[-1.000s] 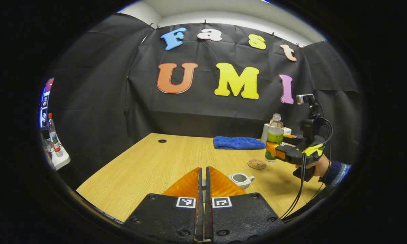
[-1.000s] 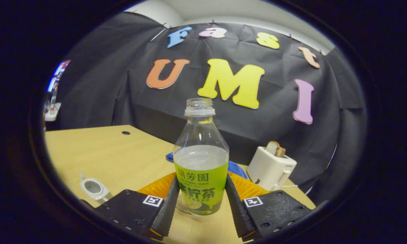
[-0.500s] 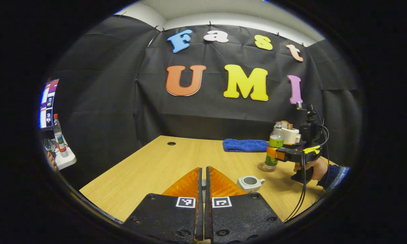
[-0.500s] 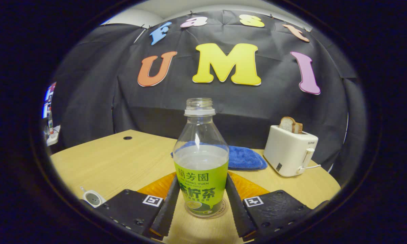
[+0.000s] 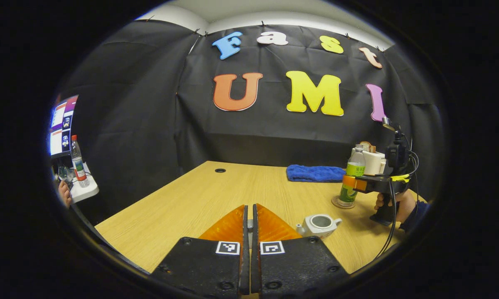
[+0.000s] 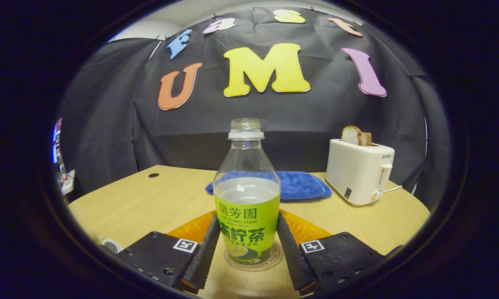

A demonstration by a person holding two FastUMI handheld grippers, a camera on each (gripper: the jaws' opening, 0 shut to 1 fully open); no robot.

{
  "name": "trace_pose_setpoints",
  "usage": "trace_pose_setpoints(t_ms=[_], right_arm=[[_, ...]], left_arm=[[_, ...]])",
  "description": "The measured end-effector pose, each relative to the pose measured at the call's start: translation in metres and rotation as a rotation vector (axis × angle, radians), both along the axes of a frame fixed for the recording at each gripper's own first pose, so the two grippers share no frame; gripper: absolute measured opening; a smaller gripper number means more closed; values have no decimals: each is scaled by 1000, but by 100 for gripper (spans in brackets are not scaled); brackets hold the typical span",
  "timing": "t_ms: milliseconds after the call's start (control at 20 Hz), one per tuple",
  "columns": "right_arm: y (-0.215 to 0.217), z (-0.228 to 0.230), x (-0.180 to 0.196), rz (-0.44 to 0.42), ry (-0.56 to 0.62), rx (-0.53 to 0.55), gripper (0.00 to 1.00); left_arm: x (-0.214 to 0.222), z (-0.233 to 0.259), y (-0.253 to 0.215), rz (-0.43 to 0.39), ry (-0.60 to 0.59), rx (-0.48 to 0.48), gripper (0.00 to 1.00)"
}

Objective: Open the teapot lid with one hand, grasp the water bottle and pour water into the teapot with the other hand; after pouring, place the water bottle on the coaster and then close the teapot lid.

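Note:
A clear water bottle [image 6: 247, 199] with a green label and no cap stands upright on the round coaster [image 6: 270, 261]. My right gripper [image 6: 247, 218] is shut on it, one finger against each side of the label. In the left gripper view the same bottle [image 5: 354, 172] and coaster [image 5: 340, 204] are at the right, with the right gripper [image 5: 350, 182] and a hand [image 5: 400, 203] behind it. The white teapot [image 5: 319, 224] sits open on the table, just right of my left gripper [image 5: 249, 206]. That gripper is shut, with only a pale sliver of the lid between its tips. The teapot [image 6: 110, 246] also peeks in at the lower left.
A blue cloth [image 6: 299, 185] lies behind the bottle. To its right a white toaster [image 6: 359, 170] holds bread slices. The wooden table [image 5: 191, 203] has a cable hole [image 5: 220, 170] at the back. A side shelf [image 5: 83, 192] with another bottle stands at the far left.
The right gripper has lowered the bottle from above the table onto the coaster and levelled out. The left gripper stayed shut while its view swung left, shifting the teapot rightward.

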State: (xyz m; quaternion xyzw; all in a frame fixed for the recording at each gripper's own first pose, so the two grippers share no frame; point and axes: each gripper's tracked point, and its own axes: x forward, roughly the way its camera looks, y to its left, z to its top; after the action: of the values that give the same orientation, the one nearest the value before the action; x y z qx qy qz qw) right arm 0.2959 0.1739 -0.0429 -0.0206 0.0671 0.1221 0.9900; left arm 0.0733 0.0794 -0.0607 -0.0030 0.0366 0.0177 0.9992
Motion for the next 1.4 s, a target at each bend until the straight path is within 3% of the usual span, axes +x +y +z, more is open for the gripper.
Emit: trace_pose_setpoints(t_ms=[250,350,550,900,1050,1250,1400], right_arm=[[2,1,-3,23,4,12,76],[4,6,-8,41,0,18,87],[-2,23,-27,60,-28,35,94],[-58,61,-90,-3,-178,61,94],[-80,63,-123,31,-215,55,93],[-119,57,-150,17,-205,50,94],[-142,62,-171,-17,-261,39,94]], left_arm=[[0,12,-11,14,-34,38,4],[-2,22,-17,2,-68,40,4],[9,28,-33,-28,-81,44,4],[45,50,-68,-123,-109,-11,4],[60,49,-92,-194,-107,-60,4],[70,23,-113,-254,-85,-19,4],[68,-3,-127,-284,-41,12,4]])
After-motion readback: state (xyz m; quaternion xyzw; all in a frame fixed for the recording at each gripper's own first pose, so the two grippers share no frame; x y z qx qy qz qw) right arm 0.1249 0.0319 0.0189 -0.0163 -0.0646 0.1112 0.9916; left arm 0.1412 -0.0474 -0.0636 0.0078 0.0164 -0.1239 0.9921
